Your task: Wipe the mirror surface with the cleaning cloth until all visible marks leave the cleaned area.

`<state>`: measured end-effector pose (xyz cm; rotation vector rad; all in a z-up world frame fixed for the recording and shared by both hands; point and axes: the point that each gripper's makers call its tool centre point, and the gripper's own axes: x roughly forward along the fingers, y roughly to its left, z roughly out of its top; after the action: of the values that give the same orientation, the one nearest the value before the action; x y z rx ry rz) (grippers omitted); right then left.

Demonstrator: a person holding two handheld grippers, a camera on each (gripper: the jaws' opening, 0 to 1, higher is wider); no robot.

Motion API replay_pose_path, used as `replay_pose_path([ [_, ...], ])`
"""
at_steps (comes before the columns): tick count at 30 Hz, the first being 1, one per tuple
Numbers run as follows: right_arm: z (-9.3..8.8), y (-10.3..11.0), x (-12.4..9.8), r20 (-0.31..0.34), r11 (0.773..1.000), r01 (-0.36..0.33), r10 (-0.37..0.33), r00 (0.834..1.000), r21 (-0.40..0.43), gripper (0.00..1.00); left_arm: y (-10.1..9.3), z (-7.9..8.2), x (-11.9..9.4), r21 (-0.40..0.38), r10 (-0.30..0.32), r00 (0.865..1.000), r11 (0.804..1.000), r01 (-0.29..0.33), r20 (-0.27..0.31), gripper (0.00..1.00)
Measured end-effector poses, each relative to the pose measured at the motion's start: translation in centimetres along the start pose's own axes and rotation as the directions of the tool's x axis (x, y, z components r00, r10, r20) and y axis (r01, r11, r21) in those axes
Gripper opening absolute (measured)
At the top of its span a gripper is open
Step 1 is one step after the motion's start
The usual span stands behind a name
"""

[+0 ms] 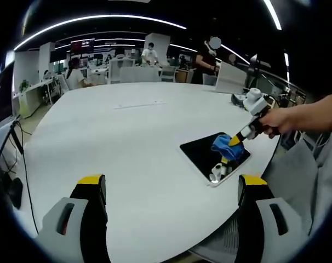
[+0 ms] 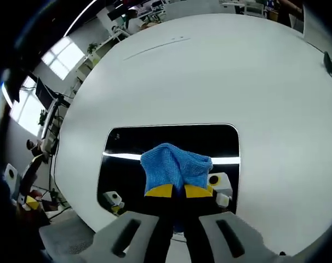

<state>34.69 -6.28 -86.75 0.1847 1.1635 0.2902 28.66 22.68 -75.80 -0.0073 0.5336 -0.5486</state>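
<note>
In the left gripper view, the left hand-held gripper [image 1: 171,189] hovers over the white worktop [image 1: 127,137] with its yellow-tipped jaws spread wide and nothing between them. Ahead and to the right, the mirror [image 1: 201,150], a dark rounded rectangle with a pale rim, lies flat close to the worktop's near right edge. Its long axis runs at a slant from the near right toward the far left of this view. The right hand-held gripper [image 1: 235,141], held by a person's hand [image 1: 275,121] coming in from the right, presses the blue cleaning cloth [image 1: 223,143] onto the mirror's right part. A broad stretch of bare worktop lies to the left of and beyond the mirror, while chairs, desks and people stand further back in the room.

In the right gripper view, the right hand-held gripper [image 2: 178,190] has its jaws drawn together on the bunched cleaning cloth [image 2: 174,167], which sits on the mirror [image 2: 127,148] near its lower middle. The mirror's long axis runs across this view, with a bright strip of reflected light crossing it. Its near edge appears to lie just beside the worktop's [image 2: 210,71] rim, though the gripper body hides part of it. Marks on the glass cannot be made out. Open worktop lies beyond the mirror's far edge and on both sides.
</note>
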Motion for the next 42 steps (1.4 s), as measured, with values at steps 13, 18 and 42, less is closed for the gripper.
replay_pose_path([
  [13, 0.0, -3.1, -0.8, 0.020, 0.999, 0.025, -0.026, 0.999, 0.037, 0.00, -0.5, 0.0, 0.2, 0.004, -0.006, 1.000, 1.000, 0.006, 0.001, 0.99],
  [18, 0.0, -4.1, -1.3, 0.032, 0.998, 0.039, -0.041, 0.999, 0.056, 0.00, -0.6, 0.0, 0.3, 0.005, -0.010, 1.000, 1.000, 0.010, -0.002, 0.99],
  [42, 0.2, -6.2, -1.8, 0.071, 0.989, 0.095, -0.103, 0.992, 0.111, 0.00, -0.8, 0.1, 0.4, 0.004, -0.010, 1.000, 1.000, 0.010, 0.001, 0.99],
])
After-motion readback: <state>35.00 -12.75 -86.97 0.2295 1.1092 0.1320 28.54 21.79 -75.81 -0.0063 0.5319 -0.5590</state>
